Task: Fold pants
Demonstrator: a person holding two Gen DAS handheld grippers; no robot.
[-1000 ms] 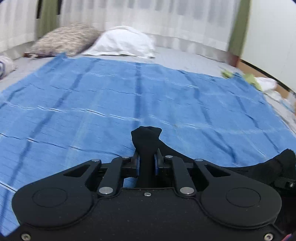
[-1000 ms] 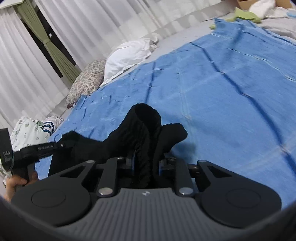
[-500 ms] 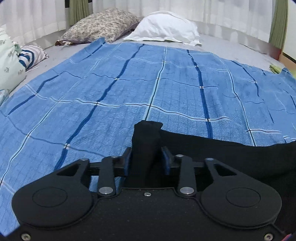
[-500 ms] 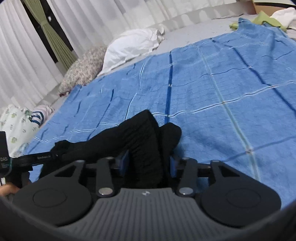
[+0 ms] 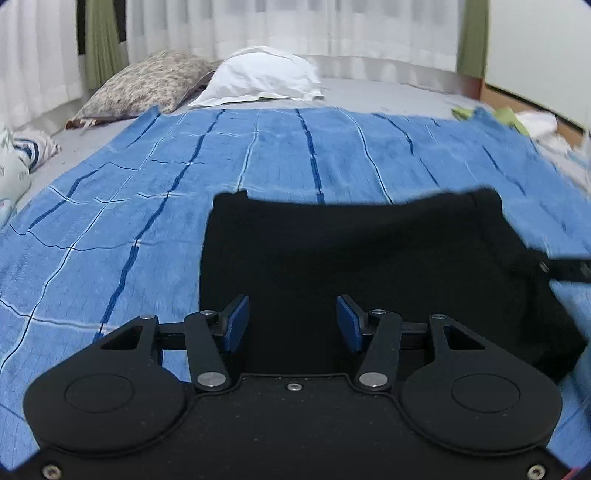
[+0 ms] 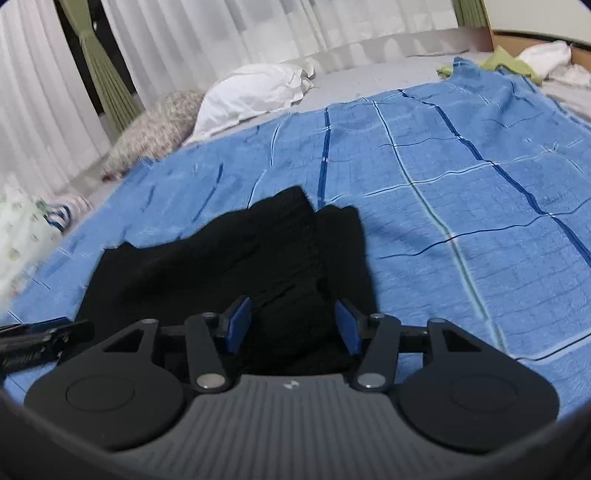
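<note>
A bed (image 5: 388, 92) with a grey sheet fills both views, backed by white curtains (image 5: 295, 26) with green drapes (image 6: 107, 85) at the sides. Spread over most of it is a blue checked blanket (image 5: 110, 229), lined with dark and pale stripes. On the blanket's near part lie the black pants (image 5: 351, 258), flat and wide in the left wrist view, bunched into soft folds in the right wrist view (image 6: 229, 266). At the head of the bed a white pillow (image 5: 262, 77) rests beside a patterned pillow (image 5: 147, 85), the two touching. Loose green and white clothes (image 6: 517, 62) sit at the bed's far corner by a wooden edge; whether they lie in a box cannot be told. More patterned laundry (image 6: 22, 236) lies off the blanket's other side. The left gripper (image 5: 291, 323) has just been opening, its blue pads standing apart above the pants without pressing them. The right gripper (image 6: 291, 325) has likewise just been opening, dark cloth lying loose between its parted pads.
</note>
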